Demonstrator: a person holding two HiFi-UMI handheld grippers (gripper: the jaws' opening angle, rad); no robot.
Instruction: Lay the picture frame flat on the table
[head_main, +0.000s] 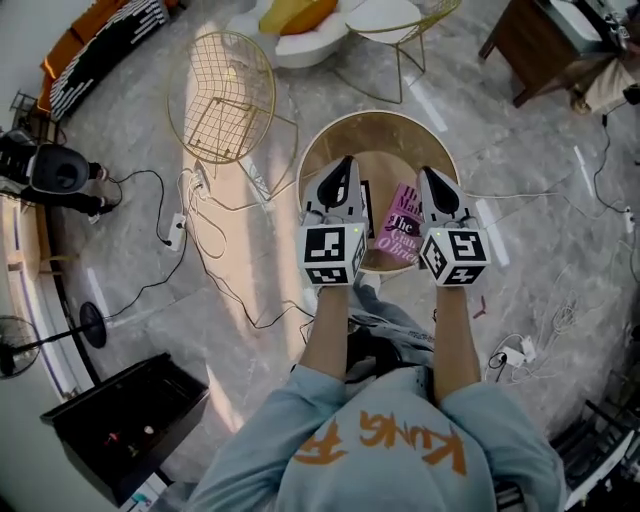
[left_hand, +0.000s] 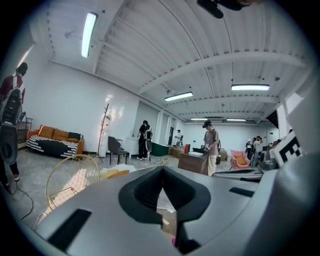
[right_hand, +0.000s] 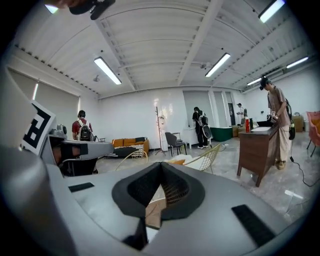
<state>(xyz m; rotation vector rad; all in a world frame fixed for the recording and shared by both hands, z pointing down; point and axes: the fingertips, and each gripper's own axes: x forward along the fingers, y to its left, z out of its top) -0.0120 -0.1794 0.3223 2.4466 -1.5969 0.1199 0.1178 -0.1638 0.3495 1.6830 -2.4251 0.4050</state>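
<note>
The picture frame (head_main: 403, 238), pink with dark lettering, rests on the small round wooden table (head_main: 385, 135); whether it lies fully flat or leans I cannot tell. A dark strip (head_main: 366, 208) shows just left of it. My left gripper (head_main: 345, 162) hovers over the table's left half, shut and holding nothing. My right gripper (head_main: 428, 174) hovers to the right of the frame, partly covering its edge, its jaws also shut and empty. In the left gripper view the jaws (left_hand: 162, 169) meet at the tip, with a sliver of pink (left_hand: 174, 241) below. The right gripper view shows its jaws (right_hand: 161, 165) closed.
A gold wire chair (head_main: 222, 95) stands left of the table and another (head_main: 400, 30) behind it. Cables and a power strip (head_main: 178, 230) trail across the marble floor. A black box (head_main: 125, 425) sits at the lower left and a wooden desk (head_main: 545, 45) at the upper right. People stand far off.
</note>
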